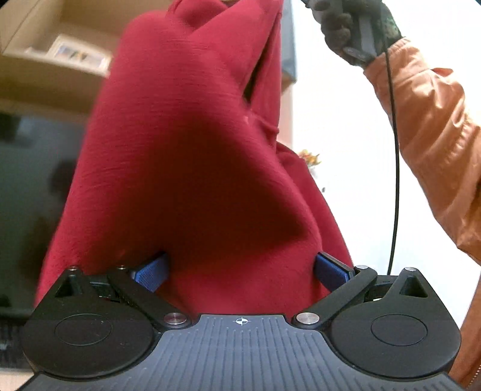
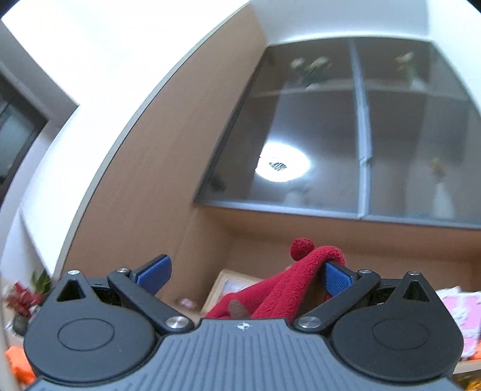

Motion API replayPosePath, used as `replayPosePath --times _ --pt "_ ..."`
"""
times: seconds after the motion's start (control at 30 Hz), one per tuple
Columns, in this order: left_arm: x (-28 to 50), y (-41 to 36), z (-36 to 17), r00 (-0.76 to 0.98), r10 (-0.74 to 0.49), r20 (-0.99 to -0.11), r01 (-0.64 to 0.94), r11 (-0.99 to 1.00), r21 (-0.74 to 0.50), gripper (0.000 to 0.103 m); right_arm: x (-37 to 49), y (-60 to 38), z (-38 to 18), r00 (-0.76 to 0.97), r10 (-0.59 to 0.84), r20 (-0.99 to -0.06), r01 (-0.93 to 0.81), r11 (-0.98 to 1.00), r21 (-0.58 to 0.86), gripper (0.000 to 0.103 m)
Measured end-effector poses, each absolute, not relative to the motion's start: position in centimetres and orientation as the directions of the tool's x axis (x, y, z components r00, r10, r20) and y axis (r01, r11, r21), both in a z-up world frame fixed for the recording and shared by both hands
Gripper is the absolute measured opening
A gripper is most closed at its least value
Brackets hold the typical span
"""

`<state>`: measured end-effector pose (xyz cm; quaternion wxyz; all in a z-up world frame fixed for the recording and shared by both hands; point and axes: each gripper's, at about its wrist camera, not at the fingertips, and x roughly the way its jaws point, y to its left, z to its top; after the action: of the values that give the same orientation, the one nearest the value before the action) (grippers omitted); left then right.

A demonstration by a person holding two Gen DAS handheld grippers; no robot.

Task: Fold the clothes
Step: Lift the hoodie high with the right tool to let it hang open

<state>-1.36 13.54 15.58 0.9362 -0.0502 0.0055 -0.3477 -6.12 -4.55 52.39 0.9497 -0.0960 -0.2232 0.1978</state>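
Filling the centre of the left wrist view: one deep red, finely ribbed fabric garment, hanging in folds from the top edge of the frame down to the gripper body. Left gripper: black linkage arms, blue textured pads set wide apart, jaws spread; the red cloth lies between and over them, and whether any of it is pinched cannot be told.

Upper right of the same view: a hand in a dark knitted glove around a grey handle, with an orange, shiny jacket sleeve running down the right edge. A thin black cable drops along the sleeve. Upper left: a blurred tan cardboard box. Left edge: a dark blurred surface, not identifiable.

Right wrist view, lower centre: the right gripper, jaws likewise spread. A fuzzy edge of the garment drapes over the blue pad on the right side of the frame, ending in a small round red pompom; the pad on the left side is bare and apart from the cloth.

Background, upper right: a grey glass-fronted cabinet set in light wood panelling, reflecting a round lamp. Lower left: a blurred plant with red leaves.
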Motion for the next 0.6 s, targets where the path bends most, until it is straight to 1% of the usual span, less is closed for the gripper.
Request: replayPosePath --times 0.07,0.1,0.17,0.23,0.3,0.4,0.47,0.5,0.53,0.6 --pt "-0.9 13.0 15.2 0.756 -0.654 0.021 0.653 0.751 -0.103 0.103 -6.0 -5.6 52.0 0.828 0.391 0.403 -0.306 0.916 -0.260 0.103" --pt "-0.6 12.8 15.1 0.755 -0.656 0.019 0.654 0.749 -0.105 0.103 -5.1 -6.0 51.5 0.837 0.385 0.389 -0.301 0.917 -0.261 0.103" --pt "-0.1 12.2 14.7 0.752 -0.659 0.015 0.656 0.747 -0.110 0.103 -2.5 -6.8 50.1 0.859 0.386 0.338 -0.310 0.915 -0.257 0.103" --pt "0.4 11.7 14.4 0.750 -0.661 0.011 0.658 0.744 -0.115 0.103 1.5 -7.7 48.0 0.878 0.401 0.261 -0.345 0.908 -0.237 0.103" --pt "3.0 11.2 11.8 0.789 -0.610 -0.075 0.592 0.787 -0.173 0.103 5.5 -8.6 45.4 0.895 0.408 0.181 -0.371 0.905 -0.209 0.103" --pt "7.2 10.5 7.6 0.825 -0.521 -0.217 0.469 0.847 -0.250 0.103 12.8 -10.2 40.5 0.908 0.416 0.050 -0.407 0.905 -0.127 0.103" --pt "10.0 10.1 4.8 0.831 -0.460 -0.314 0.378 0.880 -0.289 0.103 18.2 -11.2 36.4 0.903 0.427 -0.057 -0.430 0.901 -0.060 0.103" --pt "11.4 9.8 3.4 0.828 -0.429 -0.362 0.330 0.894 -0.305 0.103 20.6 -11.6 34.3 0.894 0.433 -0.116 -0.438 0.899 -0.018 0.103" --pt "12.8 9.6 2.0 0.821 -0.398 -0.410 0.281 0.906 -0.317 0.103 23.6 -12.0 31.5 0.873 0.444 -0.205 -0.445 0.895 0.041 0.103" --pt "14.4 9.3 0.5 0.813 -0.370 -0.450 0.230 0.914 -0.335 0.103 28.2 -13.0 26.1 0.831 0.434 -0.347 -0.415 0.900 0.131 0.103"
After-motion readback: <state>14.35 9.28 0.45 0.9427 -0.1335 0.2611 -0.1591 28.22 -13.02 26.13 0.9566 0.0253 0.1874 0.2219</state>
